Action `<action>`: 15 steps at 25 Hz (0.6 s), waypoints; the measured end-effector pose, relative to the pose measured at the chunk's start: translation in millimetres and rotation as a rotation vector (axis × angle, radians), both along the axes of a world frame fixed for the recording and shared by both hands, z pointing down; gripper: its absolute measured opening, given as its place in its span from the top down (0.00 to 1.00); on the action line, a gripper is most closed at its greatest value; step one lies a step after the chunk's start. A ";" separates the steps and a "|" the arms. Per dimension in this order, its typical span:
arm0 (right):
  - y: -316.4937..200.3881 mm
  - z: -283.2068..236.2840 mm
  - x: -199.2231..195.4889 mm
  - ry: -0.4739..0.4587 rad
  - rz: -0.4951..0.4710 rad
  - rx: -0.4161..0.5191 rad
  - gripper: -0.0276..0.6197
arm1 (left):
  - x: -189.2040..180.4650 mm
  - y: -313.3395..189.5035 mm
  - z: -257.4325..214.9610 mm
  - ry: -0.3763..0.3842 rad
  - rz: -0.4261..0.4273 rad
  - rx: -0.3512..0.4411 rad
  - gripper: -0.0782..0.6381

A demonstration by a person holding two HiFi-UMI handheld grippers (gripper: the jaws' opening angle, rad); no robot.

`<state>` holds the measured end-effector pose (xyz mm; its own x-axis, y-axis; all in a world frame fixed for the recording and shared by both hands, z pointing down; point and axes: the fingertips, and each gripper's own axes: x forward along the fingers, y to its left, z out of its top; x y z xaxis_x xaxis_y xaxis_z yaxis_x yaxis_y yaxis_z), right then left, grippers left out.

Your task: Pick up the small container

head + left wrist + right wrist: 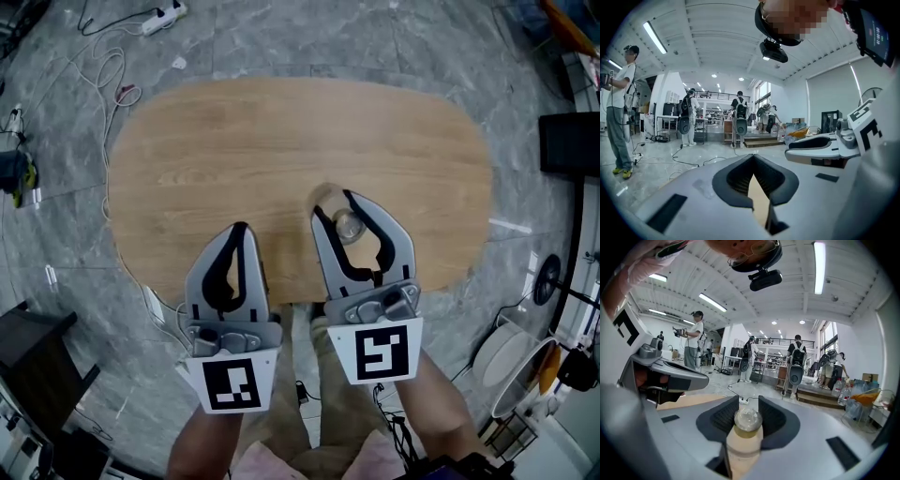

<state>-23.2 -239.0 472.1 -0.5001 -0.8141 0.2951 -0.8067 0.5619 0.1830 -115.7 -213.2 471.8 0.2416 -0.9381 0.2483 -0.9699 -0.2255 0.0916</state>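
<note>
The small container [349, 225] is a clear round pot with a pale base, and my right gripper [336, 204] is shut on it over the near part of the oval wooden table [281, 141]. In the right gripper view the container [747, 420] sits squeezed between the two dark pads [723, 417], its clear top facing outward. My left gripper [239, 228] hovers beside it at the table's near edge. Its jaws meet at the tips with nothing between them [753, 157]. The right gripper [820, 143] shows at the right of the left gripper view.
The table stands on a grey marble floor with a white power strip [161, 17] and cables [103, 75] at the far left. A black box [37, 366] stands near left, and a floor fan [511, 361] near right. Several people [696, 341] stand around the hall.
</note>
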 end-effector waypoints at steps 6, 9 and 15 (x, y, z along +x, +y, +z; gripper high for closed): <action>4.5 -32.9 5.9 -0.007 0.001 0.006 0.75 | 5.9 3.8 -29.0 0.006 -0.007 0.015 0.87; 6.7 -52.5 7.3 -0.013 -0.005 0.015 0.75 | 7.6 6.1 -46.8 0.001 -0.011 0.027 0.87; 13.6 -90.9 11.4 -0.012 -0.021 0.032 0.75 | 7.9 11.9 -79.6 -0.008 -0.032 0.051 0.87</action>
